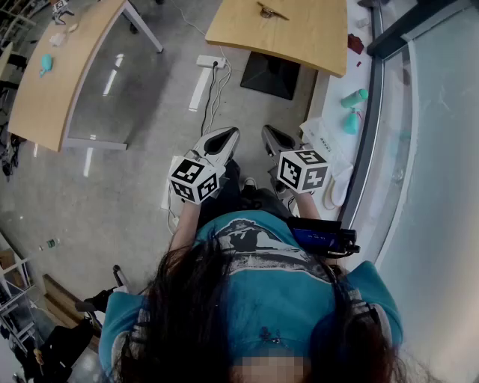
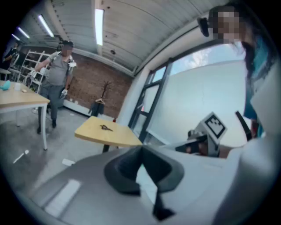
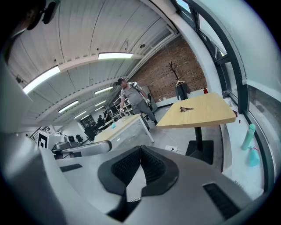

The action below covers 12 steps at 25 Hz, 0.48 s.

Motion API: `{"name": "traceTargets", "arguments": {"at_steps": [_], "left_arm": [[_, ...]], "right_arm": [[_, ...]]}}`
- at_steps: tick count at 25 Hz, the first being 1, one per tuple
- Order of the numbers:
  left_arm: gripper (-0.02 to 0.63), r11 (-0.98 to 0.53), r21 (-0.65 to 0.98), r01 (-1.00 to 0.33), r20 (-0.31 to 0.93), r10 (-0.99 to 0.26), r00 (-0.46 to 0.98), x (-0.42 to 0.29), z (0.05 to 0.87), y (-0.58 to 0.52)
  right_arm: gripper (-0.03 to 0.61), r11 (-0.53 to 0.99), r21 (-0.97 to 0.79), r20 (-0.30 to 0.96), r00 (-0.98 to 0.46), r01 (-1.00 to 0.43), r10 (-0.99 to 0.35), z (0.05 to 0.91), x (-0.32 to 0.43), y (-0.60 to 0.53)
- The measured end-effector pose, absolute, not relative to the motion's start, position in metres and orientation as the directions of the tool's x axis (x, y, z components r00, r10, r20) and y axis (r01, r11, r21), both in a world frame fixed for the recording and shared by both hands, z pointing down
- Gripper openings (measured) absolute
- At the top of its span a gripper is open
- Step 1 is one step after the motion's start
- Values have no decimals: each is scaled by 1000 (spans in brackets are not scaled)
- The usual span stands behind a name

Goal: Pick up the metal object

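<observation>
I see a light wooden table [image 1: 299,41] ahead, with a small metal object [image 1: 271,12] lying on its top. The table's black base plate [image 1: 270,75] sits on the grey floor [image 1: 135,164], near a white power strip [image 1: 211,61]. To the left, a long wooden table [image 1: 60,75] carries a teal item [image 1: 46,63].

1. Two grippers: the left gripper [image 1: 222,138] and the right gripper [image 1: 271,138].
2. Two marker cubes [image 1: 194,180] [image 1: 303,170], one on each gripper.
3. Two wooden tables [image 1: 56,75] [image 1: 299,37]; the first has a curved edge.
4. One metal object [image 1: 272,11], lying on the second table.
5. Two teal bottles [image 1: 355,97] [image 1: 350,124], just beside each other near the window.
6. One white power strip [image 1: 212,61] on the floor between the tables.
7. One standing person [image 2: 58,72], seen in the left gripper view.
</observation>
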<state>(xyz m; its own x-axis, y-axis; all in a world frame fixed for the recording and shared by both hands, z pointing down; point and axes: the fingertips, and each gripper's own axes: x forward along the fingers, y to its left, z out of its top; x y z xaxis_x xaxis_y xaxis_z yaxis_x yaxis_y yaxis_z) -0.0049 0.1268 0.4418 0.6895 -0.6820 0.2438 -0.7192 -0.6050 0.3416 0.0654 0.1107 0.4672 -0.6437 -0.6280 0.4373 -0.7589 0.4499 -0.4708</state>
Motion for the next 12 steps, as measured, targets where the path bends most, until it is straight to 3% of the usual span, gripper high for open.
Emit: {"name": "traceTargets", "arguments": {"at_steps": [12], "left_arm": [[3, -657, 349, -668, 213, -639, 739, -24, 449, -34]], "right_arm": [[14, 441, -466, 439, -633, -767, -638, 472, 40, -26]]}}
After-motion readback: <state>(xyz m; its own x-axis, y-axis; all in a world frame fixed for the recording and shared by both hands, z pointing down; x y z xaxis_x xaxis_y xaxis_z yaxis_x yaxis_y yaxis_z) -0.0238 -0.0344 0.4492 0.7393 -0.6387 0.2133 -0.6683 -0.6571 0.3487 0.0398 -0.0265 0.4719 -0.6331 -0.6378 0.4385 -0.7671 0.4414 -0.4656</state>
